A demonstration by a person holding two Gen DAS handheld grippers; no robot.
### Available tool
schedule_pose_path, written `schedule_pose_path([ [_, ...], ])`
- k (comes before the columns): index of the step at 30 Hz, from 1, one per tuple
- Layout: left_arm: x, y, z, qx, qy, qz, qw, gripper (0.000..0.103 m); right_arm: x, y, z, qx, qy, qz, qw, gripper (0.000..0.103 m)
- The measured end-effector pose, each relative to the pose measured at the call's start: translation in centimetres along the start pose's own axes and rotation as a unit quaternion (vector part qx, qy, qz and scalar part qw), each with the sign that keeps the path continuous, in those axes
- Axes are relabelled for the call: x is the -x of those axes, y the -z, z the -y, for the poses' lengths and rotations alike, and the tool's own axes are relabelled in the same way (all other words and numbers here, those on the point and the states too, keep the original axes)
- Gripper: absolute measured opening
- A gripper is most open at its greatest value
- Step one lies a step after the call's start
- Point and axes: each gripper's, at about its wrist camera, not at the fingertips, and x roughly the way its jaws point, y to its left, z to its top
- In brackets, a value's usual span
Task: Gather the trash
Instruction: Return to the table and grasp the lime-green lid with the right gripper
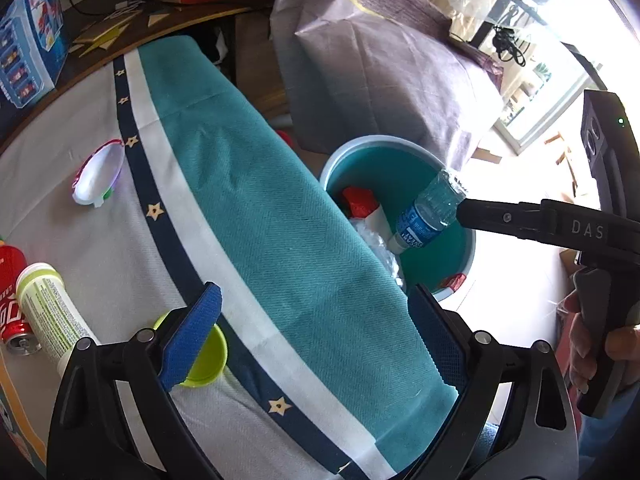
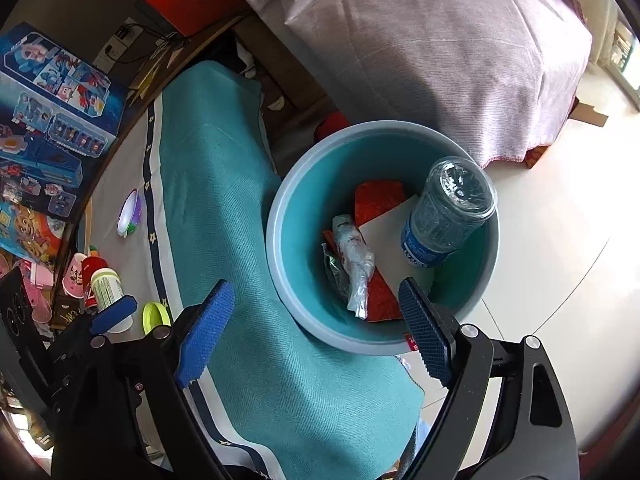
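A teal trash bin (image 2: pixel 280 216) stands on the floor beside the table and holds red wrappers (image 2: pixel 380 196) and a crumpled plastic bag (image 2: pixel 356 260). A clear water bottle (image 2: pixel 448 212) with a blue label hangs cap-down over the bin, free of my right gripper (image 2: pixel 316 332), which is open just above the bin's near rim. In the left wrist view the bottle (image 1: pixel 428 212) sits off the right gripper's tip (image 1: pixel 464 210) above the bin (image 1: pixel 332 164). My left gripper (image 1: pixel 316 340) is open and empty over the table's teal cloth.
On the table lie a green lid (image 1: pixel 208 356), a white-and-green tube (image 1: pixel 44 308), a red can (image 1: pixel 12 300) and a small white bowl (image 1: pixel 100 172). A toy box (image 2: pixel 48 120) stands at the back left. A purple-covered bed (image 2: pixel 440 40) stands behind the bin.
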Motion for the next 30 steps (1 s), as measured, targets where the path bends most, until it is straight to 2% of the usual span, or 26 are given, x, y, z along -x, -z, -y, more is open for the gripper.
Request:
schedule_pose_path([
  [10, 3.8, 3.8, -7.2, 0.069, -0.023, 0.022, 0.9971, 0.094, -1.9, 2.0, -6.3, 0.058, -0.006, -0.026, 0.998, 0.081],
  [17, 6.6, 7.3, -13.8, 0.143, -0.034, 0.041, 0.9883, 0.095, -4.5, 4.1, -12.0, 0.109, -0.011, -0.053, 0.993, 0.081],
  [23, 7.2, 10.4, -18.1, 0.194, -0.034, 0.043, 0.9794, 0.095, -7.0, 5.8, -16.0, 0.142, -0.007, -0.077, 0.987, 0.081],
  [30, 6.8, 12.0, -21.2, 0.230, -0.033, 0.040, 0.9719, 0.095, -8.7, 6.8, -19.2, 0.181, 0.027, -0.072, 0.981, 0.081],
])
